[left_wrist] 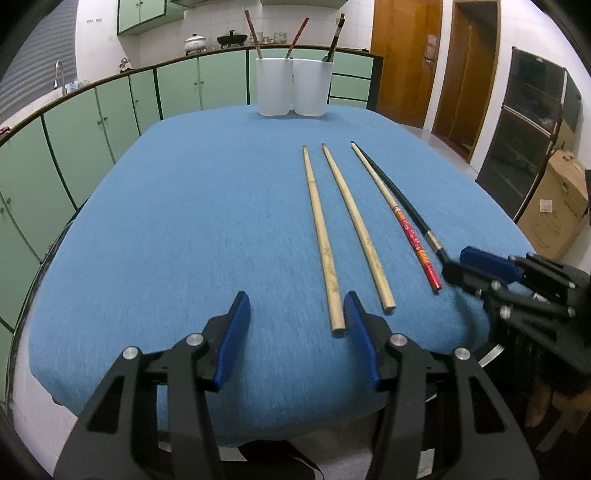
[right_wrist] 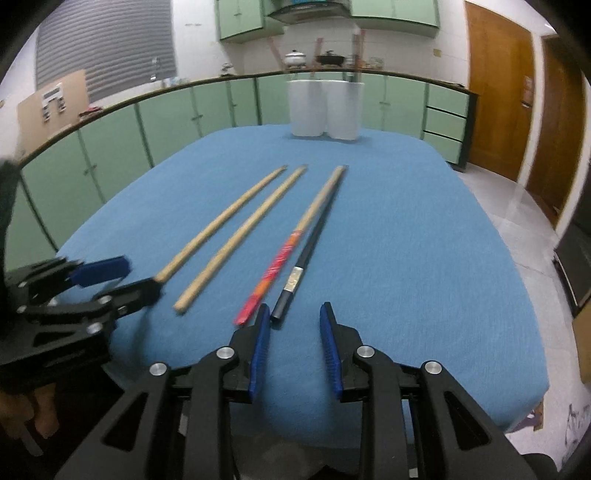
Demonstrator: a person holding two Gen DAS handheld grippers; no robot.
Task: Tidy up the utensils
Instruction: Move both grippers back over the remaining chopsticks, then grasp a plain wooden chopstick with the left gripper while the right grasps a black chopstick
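Four chopsticks lay on the blue cloth (left_wrist: 184, 229): two plain wooden (left_wrist: 320, 236) (left_wrist: 354, 225), one red-handled (left_wrist: 391, 214) and one black (left_wrist: 402, 206). Two white cups (left_wrist: 274, 86) (left_wrist: 312, 86) stood at the far edge, holding three more sticks (left_wrist: 253, 33) (left_wrist: 297, 37) (left_wrist: 336, 37).

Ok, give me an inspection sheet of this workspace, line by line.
Surface: blue cloth covers the table.
Job's things: four chopsticks lie side by side, two plain wooden, one red-handled, one black. Two white cups stand touching at the far edge, with chopsticks already in them.
Clutter: nothing seen on the cloth.
Grippers: left gripper open, the left wooden chopstick's near end between its fingers, not pressed. Right gripper open at the black chopstick's near end, not gripping.
Cables: nothing seen.
Surroundings: green cabinets, pots on the counter, wooden doors, a cardboard box.
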